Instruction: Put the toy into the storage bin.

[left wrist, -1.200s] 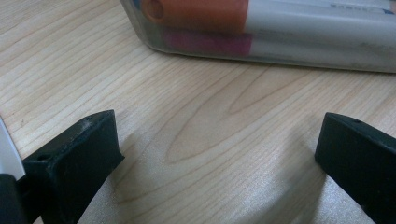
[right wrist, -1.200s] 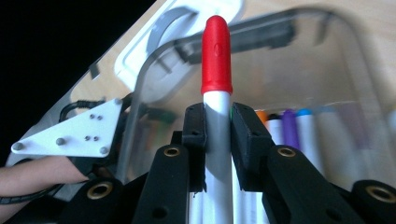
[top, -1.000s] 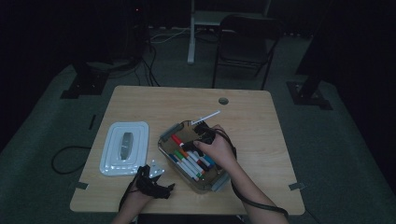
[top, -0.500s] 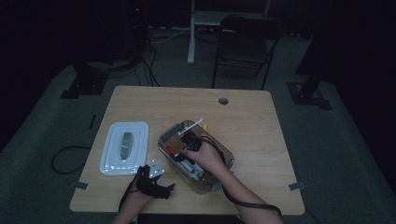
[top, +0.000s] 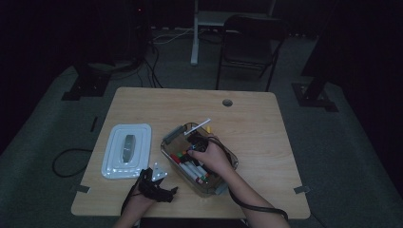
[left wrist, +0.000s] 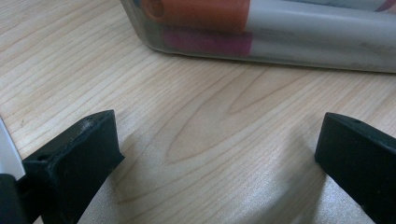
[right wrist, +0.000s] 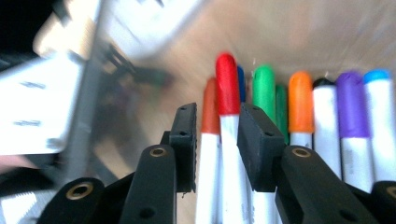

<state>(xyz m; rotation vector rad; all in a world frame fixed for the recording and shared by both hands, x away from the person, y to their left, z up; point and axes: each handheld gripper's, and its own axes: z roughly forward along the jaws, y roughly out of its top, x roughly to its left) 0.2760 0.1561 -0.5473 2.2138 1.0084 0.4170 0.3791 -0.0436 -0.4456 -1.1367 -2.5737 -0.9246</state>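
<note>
Left claw (top: pixel 153 183) is resting at the near edge of the surface (top: pixel 266 128), jaws standing wide apart with nothing but bare wood between them; in the left gripper view the wall of the clear bin (left wrist: pixel 261 44) is lying just beyond, with an orange-capped and a pink-capped marker showing through it.

Right claw (right wrist: pixel 215 135) is reaching down inside the bin (top: pixel 167 145), near the middle of the surface. Its jaws have just been opening a little and are sitting on either side of the red-capped marker (right wrist: pixel 227 93). Whether the pads are pressing on the barrel I cannot tell; the gap looks nearly as narrow as the marker itself.

Step in hand, as I judge it: either setting this red marker down among the others or picking it out. The next move calls for a straight lift clear of the bin walls, keeping the neighbouring caps from being dragged along.

Count in the right gripper view: eight caps in the row, namely one red, two orange, one blue, two green, one purple, one light blue, plus a dark tip partly hidden.

Farther left, one white lid (top: pixel 127 150) is lying flat, apart from the bin. One white marker (top: pixel 198 127) is leaning over the bin's far rim.
</note>
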